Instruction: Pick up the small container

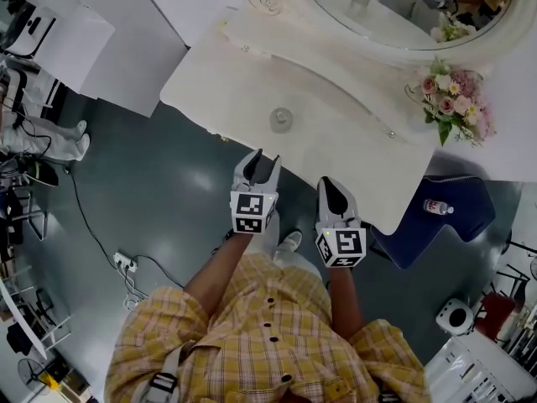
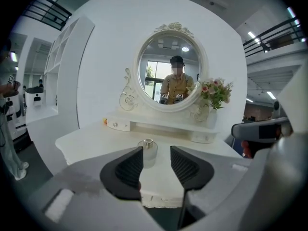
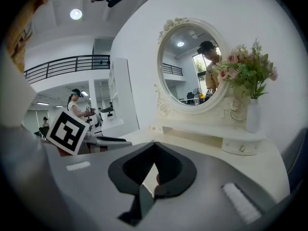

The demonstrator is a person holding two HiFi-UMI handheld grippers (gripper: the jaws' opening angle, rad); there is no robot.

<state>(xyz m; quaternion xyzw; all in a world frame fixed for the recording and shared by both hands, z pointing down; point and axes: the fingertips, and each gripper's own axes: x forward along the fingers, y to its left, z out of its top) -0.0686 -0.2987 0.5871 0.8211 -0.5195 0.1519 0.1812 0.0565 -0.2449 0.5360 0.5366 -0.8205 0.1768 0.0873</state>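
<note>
The small container [image 1: 281, 120] is a clear glass jar with a silver cap, standing alone on the white dressing table [image 1: 352, 141]. My left gripper [image 1: 265, 158] hovers over the floor just short of the table's front edge, pointing at the jar, with its jaws open and empty. In the left gripper view the jar [image 2: 147, 150] shows through the gap of the left gripper [image 2: 156, 165], well beyond the pads. My right gripper [image 1: 330, 185] hangs beside the left one at the table's edge, shut and empty. The right gripper view shows the right gripper [image 3: 154, 147] with its tips together.
An oval mirror [image 1: 403, 7] and a raised shelf run along the table's back. A vase of pink flowers [image 1: 450, 103] stands at the right end. A blue stool [image 1: 461, 217] with a bottle [image 1: 437, 206] sits right of the table. A power strip [image 1: 124, 262] lies on the floor.
</note>
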